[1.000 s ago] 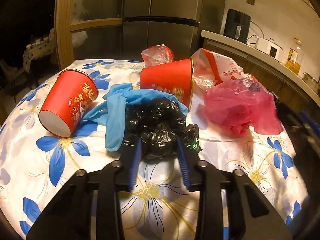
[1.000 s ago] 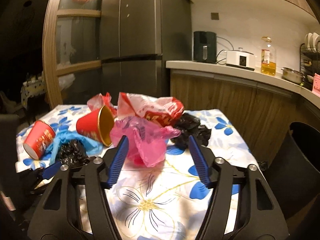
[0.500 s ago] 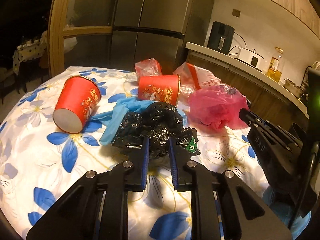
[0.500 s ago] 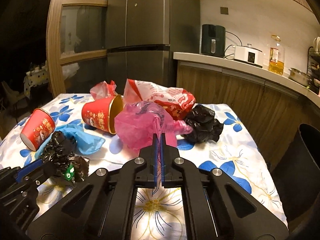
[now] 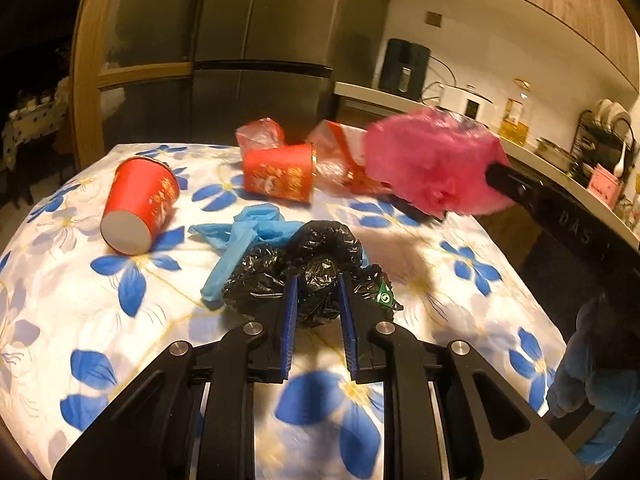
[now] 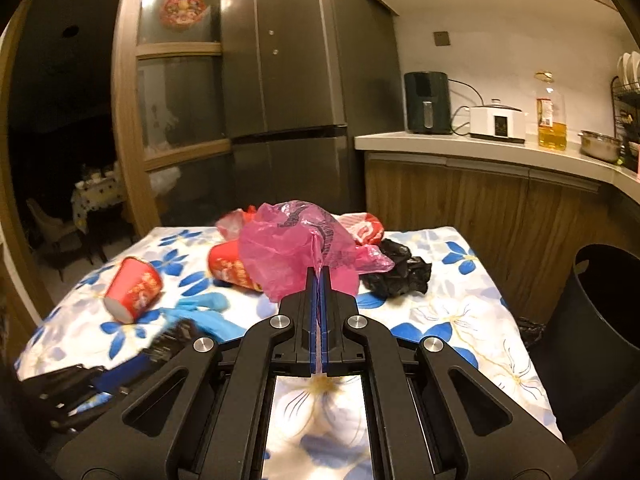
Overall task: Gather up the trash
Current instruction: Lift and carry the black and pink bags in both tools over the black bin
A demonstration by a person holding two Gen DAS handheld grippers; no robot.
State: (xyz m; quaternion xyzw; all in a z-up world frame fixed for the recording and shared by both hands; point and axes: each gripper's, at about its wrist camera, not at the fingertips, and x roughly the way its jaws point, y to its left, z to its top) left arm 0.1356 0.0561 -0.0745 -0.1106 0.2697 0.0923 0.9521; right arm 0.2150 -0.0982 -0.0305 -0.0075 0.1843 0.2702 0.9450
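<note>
On the flowered tablecloth point(image 5: 72, 304) lies a crumpled black plastic bag point(image 5: 320, 244), and my left gripper point(image 5: 318, 280) is shut on its near side, blue pads pressing the plastic. My right gripper point(image 6: 319, 274) is shut on a pink plastic bag point(image 6: 288, 248) and holds it clear of the table. In the left wrist view the pink bag point(image 5: 428, 156) hangs blurred at the upper right. Two red paper cups point(image 5: 140, 208) point(image 5: 280, 178) lie on their sides. A blue glove point(image 5: 244, 236) lies beside the black bag.
A red-and-white wrapper bag point(image 5: 340, 156) and a small reddish bag point(image 5: 260, 132) lie at the table's far side. A second black bag point(image 6: 400, 272) lies at the right. A dark bin point(image 6: 600, 312) stands right of the table. Fridge and counter stand behind.
My right gripper shut on the pink bag and lifted it off the table. My left gripper closed onto the black bag and drew back a little with it.
</note>
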